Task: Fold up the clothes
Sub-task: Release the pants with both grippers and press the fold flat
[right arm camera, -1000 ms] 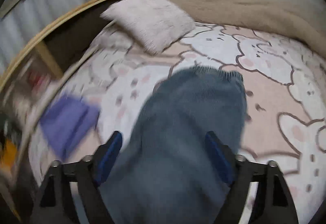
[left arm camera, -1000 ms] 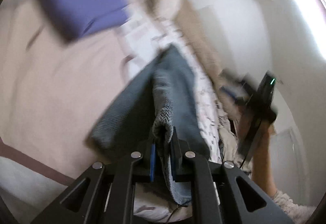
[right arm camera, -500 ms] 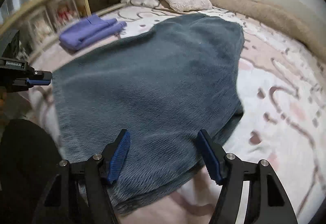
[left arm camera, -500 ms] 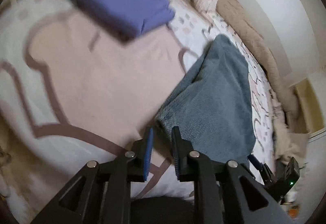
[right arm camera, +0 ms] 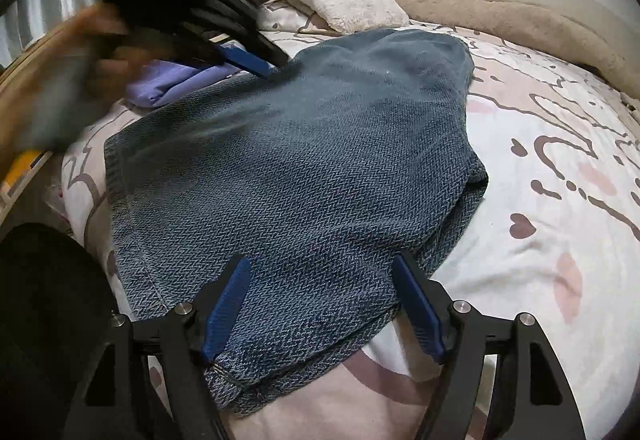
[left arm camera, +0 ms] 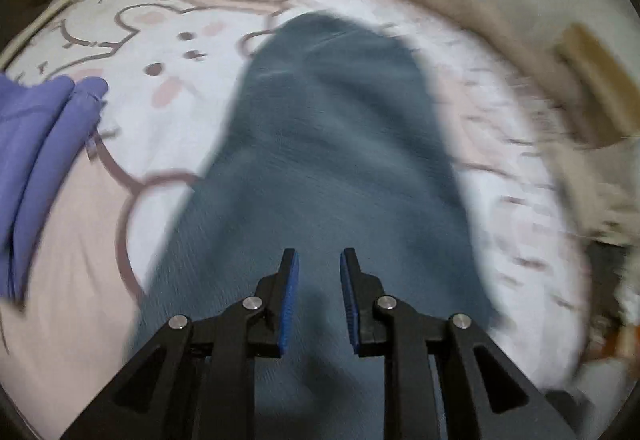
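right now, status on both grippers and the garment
Left gripper open, empty, above the blue-grey knit garment. Right gripper open wide over its near edge. Garment flat on the bed; folded purple cloth beside it, not obstructing.

Soft, even indoor light; your left wrist view is smeared by motion, your right wrist view is mostly sharp.

In your left wrist view the blue-grey knitted garment [left arm camera: 332, 143] is blurred all over, its weave lost, and the streaking worsens to its right, where the print of the pink and white cartoon bedsheet [left arm camera: 516, 143] smears into dashes. In your right wrist view the same garment [right arm camera: 304, 175] shows crisp herringbone texture, but up and left of it your left gripper [right arm camera: 244, 59] and hand [right arm camera: 80, 71] are a dark blur. Shadows are faint, no glare, and both views curve and darken toward the round fisheye rim.
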Tool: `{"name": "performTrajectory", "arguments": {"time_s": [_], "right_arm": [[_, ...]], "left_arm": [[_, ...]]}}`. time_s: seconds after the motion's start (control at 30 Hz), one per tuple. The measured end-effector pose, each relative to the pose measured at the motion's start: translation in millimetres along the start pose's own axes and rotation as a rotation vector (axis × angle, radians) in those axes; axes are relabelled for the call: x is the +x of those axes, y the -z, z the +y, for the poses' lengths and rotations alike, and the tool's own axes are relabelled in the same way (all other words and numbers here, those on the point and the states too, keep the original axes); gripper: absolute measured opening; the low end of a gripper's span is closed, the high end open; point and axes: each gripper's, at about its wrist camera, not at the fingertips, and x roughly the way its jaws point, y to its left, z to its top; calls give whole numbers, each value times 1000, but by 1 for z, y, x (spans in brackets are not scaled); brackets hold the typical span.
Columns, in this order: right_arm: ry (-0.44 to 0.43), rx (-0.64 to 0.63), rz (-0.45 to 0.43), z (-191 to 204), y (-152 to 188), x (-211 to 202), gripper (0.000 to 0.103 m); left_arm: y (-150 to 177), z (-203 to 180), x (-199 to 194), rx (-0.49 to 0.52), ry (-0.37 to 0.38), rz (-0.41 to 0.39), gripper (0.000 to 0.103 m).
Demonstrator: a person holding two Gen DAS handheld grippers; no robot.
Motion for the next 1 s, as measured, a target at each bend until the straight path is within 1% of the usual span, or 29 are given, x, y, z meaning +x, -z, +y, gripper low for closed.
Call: {"name": "performTrajectory", "arguments": {"time_s": [0.07, 0.1, 0.23, 0.27, 0.3, 0.33, 0.37, 0.4, 0.47, 0.57, 0.63, 0.7, 0.73, 0.8, 0.83, 0.93, 1.0], "right_arm": [[-11, -5, -2, -2, 1, -1, 74], [-16, -5, -1, -3, 1, -2, 74], [-28, -1, 1, -6, 1, 0, 74], [-31, 1, 1, -7, 0, 0, 74], [-33, 3, 0, -7, 0, -1, 75], [-37, 7, 0, -8, 0, -1, 75], [-42, 17, -1, -10, -1, -3, 75], [-49, 30, -1, -11, -2, -5, 75], [-93, 107, -2, -20, -5, -15, 74], [-221, 305, -36, -48, -1, -39, 74], [-301, 444, -61, -67, 3, -54, 74], [-368, 606, -66, -88, 18, -60, 74], [-407, 667, -54, -94, 26, -60, 74], [-459, 757, -8, -100, 42, -57, 74], [-468, 769, 20, -98, 45, -53, 74], [-435, 720, 88, -83, 40, -50, 73], [-430, 683, 143, -70, 34, -46, 73]], "left_arm": [[-19, 22, 20, -29, -103, -7, 21], [-20, 29, 17, -27, -122, -16, 21], [-4, 49, -30, 21, -120, -68, 22], [0, 54, -41, 33, -120, -81, 23], [4, 59, -53, 45, -120, -94, 36], [8, 64, -64, 57, -119, -107, 54], [12, 69, -76, 69, -119, -120, 58], [20, 71, -83, 83, -117, -118, 59], [47, 79, -89, 87, -96, -73, 59], [78, 97, -88, 49, -52, -15, 59], [93, 104, -88, 47, -17, 2, 59], [107, 110, -88, 44, 27, 22, 59], [113, 111, -85, 41, 55, 39, 59], [120, 111, -78, 34, 85, 67, 59], [123, 109, -74, 41, 86, 73, 59], [127, 101, -71, 80, 64, 53, 62], [130, 95, -71, 102, 51, 42, 62]]}}
